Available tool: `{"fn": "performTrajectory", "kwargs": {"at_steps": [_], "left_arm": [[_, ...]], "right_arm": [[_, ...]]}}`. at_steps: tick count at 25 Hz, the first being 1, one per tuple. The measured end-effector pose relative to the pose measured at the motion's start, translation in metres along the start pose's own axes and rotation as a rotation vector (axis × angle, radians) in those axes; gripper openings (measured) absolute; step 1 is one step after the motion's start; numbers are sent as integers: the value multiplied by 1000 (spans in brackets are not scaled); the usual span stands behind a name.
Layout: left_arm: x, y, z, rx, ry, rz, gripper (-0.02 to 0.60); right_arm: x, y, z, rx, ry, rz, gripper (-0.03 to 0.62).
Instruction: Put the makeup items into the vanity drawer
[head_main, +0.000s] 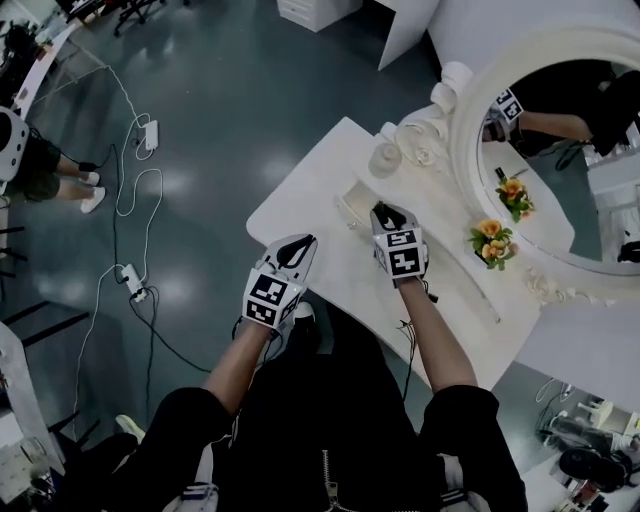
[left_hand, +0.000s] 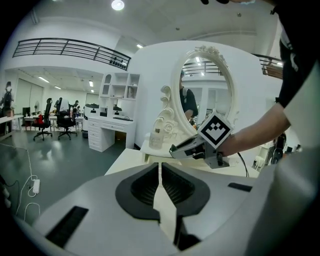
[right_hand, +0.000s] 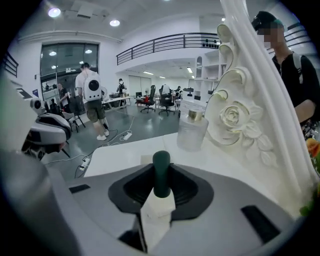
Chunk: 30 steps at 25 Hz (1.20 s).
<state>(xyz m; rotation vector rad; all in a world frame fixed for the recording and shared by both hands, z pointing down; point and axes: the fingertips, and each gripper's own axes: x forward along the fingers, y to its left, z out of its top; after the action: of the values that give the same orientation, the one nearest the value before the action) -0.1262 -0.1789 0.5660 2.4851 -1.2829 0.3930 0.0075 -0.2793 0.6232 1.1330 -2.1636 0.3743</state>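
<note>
My right gripper (head_main: 385, 213) hangs over the white vanity table (head_main: 315, 180), near the mirror's carved frame. It is shut on a slim makeup tube (right_hand: 161, 175) with a dark green cap and a white body that stands upright between the jaws. In the left gripper view, the right gripper (left_hand: 176, 149) points left over the tabletop. My left gripper (head_main: 298, 247) is at the table's near edge, shut with nothing in it (left_hand: 160, 167). A small pale boxy shape (head_main: 353, 205) lies just left of the right gripper; I cannot tell whether it is the drawer.
A frosted perfume bottle (right_hand: 192, 131) stands by the carved roses of the round mirror (head_main: 560, 150). Orange flowers (head_main: 492, 240) sit at the mirror's foot. Cables and power strips (head_main: 135, 280) trail over the floor at left, where a person (head_main: 30, 160) stands.
</note>
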Motion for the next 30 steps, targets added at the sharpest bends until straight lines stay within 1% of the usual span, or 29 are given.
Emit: {"fn": "performTrajectory", "kwargs": {"at_steps": [5, 10, 15, 20, 22, 26, 30], "left_arm": [[-3, 13, -2, -24, 3, 36, 32], [-5, 20, -10, -40, 21, 57, 33], [-5, 21, -13, -48, 30, 62, 32], [-4, 18, -15, -47, 40, 56, 32], [-3, 16, -15, -46, 41, 52, 32], [-3, 15, -14, -39, 43, 45, 32], [-5, 12, -14, -32, 45, 41, 32]], "right_arm": [[28, 3, -13, -10, 75, 26, 104], [42, 2, -28, 21, 119, 41, 118], [45, -2, -30, 55, 111, 39, 155], [43, -2, -30, 82, 98, 51, 163], [41, -2, -29, 103, 85, 54, 188], [38, -3, -30, 124, 78, 52, 193], [33, -2, -30, 133, 66, 48, 215]]}}
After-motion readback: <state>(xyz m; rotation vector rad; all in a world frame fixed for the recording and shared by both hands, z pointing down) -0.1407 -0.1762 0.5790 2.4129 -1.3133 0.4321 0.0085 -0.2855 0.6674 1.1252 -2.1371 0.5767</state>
